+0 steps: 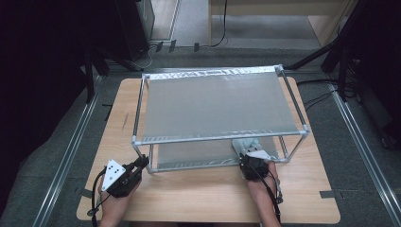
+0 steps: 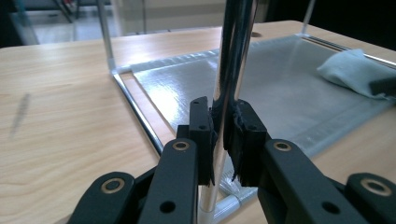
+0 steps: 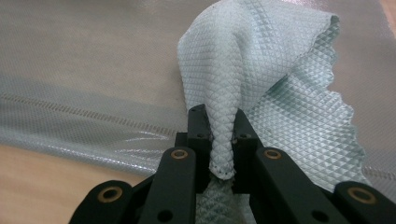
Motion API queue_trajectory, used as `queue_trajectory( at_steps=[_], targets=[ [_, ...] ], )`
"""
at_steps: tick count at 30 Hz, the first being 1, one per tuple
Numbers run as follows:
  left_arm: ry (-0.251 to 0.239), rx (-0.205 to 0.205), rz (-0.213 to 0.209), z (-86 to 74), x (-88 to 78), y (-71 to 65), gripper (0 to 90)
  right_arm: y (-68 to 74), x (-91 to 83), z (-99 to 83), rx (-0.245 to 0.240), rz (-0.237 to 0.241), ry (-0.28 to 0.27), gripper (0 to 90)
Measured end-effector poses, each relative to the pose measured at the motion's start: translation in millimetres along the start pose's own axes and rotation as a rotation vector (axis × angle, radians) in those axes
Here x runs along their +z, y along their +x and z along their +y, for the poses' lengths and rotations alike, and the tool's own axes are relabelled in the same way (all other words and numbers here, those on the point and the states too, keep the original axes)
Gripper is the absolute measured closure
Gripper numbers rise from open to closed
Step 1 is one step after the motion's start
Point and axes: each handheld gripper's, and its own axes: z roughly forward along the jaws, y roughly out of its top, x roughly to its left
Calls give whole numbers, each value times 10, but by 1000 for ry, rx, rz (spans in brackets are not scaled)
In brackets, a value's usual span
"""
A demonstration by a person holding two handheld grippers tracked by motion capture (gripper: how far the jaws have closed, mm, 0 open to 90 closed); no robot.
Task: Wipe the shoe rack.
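High view: rack (image 1: 142, 101) mid-surface (image 1: 302, 198). Left gripper view: left tongs (image 2: 223, 128) clamp rack's near-left corner post (image 2: 231, 56). Right gripper view: right tongs (image 3: 218, 126) pinch quilted cloth (image 3: 261, 60) on lower shelf (image 3: 70, 56), near edge.

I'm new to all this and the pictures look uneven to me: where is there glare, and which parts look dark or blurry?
High view: surroundings fall into black, the shelf's grey sheet has a pale sheen. Left gripper view: bright streaks of glare on the metal post the left claw clamps; the far cloth is soft. Right gripper view: the cloth in the right claw is sharp, the background blurred.
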Motion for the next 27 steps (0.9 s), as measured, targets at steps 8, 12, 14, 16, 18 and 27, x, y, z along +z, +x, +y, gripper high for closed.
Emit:
queue_trajectory(
  at_steps=[8, 12, 14, 16, 18, 27],
  targets=[
    [-6, -43, 88, 65, 110, 398, 810, 326, 283, 259, -42, -10, 4, 836],
    [-7, -78, 134, 106, 177, 628, 807, 457, 393, 372, -42, 37, 2, 833],
    [-9, -87, 141, 113, 183, 690, 799, 485, 377, 369, -54, 48, -30, 829],
    [-8, -95, 133, 104, 149, 714, 738, 501, 290, 323, -70, 41, -62, 826],
    [-13, -96, 130, 72, 99, 707, 643, 469, 150, 257, -71, 64, -92, 822],
    [-26, -122, 120, -151, -173, 562, 457, -173, -591, -282, -94, 70, -108, 801]
  ],
)
